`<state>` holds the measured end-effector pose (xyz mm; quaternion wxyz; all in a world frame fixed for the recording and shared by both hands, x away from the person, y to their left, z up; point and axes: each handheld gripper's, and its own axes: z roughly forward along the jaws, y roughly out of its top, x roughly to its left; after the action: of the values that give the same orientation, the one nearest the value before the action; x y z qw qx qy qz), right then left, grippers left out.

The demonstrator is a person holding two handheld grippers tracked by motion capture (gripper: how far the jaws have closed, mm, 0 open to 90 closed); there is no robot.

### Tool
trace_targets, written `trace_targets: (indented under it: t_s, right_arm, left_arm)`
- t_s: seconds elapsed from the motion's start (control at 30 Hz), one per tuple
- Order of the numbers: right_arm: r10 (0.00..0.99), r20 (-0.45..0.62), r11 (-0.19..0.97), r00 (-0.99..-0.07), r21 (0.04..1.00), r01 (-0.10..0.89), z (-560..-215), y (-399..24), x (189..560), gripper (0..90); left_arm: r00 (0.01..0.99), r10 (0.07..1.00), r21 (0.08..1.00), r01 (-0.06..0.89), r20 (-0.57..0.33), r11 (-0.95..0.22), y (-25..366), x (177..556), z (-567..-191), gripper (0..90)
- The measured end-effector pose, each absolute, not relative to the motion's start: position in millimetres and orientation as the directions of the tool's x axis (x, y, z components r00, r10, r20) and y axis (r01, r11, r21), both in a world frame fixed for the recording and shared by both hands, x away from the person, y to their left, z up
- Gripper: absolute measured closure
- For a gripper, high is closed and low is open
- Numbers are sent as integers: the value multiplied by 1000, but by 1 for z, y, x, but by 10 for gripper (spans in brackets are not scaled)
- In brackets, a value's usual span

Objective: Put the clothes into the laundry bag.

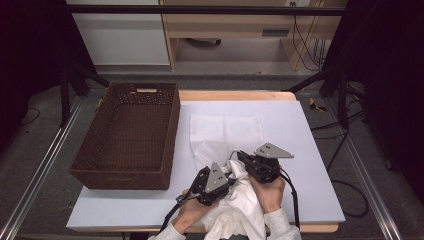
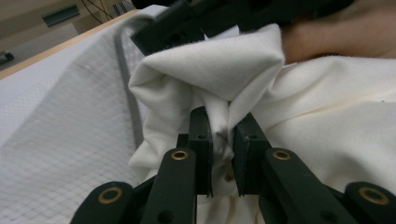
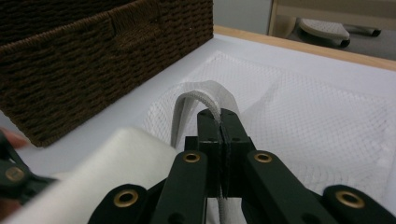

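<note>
A white mesh bag (image 1: 225, 131) lies flat on the white table cover, with a white cloth (image 1: 240, 205) bunched at its near end. My left gripper (image 1: 231, 172) is shut on a fold of that cloth (image 2: 219, 70), and the pads pinch it at the jaw tips (image 2: 222, 133). My right gripper (image 1: 240, 155) is shut on the bag's grey edge band (image 3: 187, 105) and lifts it into an arch above the mesh (image 3: 303, 121). The cloth (image 3: 112, 163) sits just under and left of the right gripper (image 3: 219, 123).
A brown wicker basket (image 1: 120, 179) stands on the left half of the table, close beside the bag (image 3: 93, 60). The table's wooden edge (image 1: 235, 95) runs along the back. Black frame poles flank the table.
</note>
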<state>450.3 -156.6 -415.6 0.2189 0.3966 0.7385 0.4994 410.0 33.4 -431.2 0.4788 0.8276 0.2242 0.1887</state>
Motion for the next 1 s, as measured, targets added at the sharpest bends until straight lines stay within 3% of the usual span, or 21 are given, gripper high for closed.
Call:
trace_targets:
  t_s: [0.33,0.5,0.6,0.77,0.87,1.0]
  right_arm:
    - [770,52,202,-636,926,320,-412,-156,445,892]
    - [776,43,209,-629,923,322,-410,-163,440,891]
    - [775,48,209,-630,921,328,-412,-164,440,890]
    - [787,47,202,-615,923,329,-414,-164,439,888]
    - [790,53,194,-610,923,332,-415,-164,440,888]
    - [795,53,193,-604,922,335,-416,-162,441,888]
  left_arm:
    - [769,638,830,331,39,-449,18,447,-447,788]
    - [735,675,839,323,69,-437,26,451,-447,775]
    - [721,687,843,314,87,-437,28,446,-444,679]
    - [732,678,858,307,64,-413,47,431,-425,366]
    - [742,670,886,293,26,-359,66,418,-411,315]
    - [767,640,887,269,38,-375,76,397,-406,244]
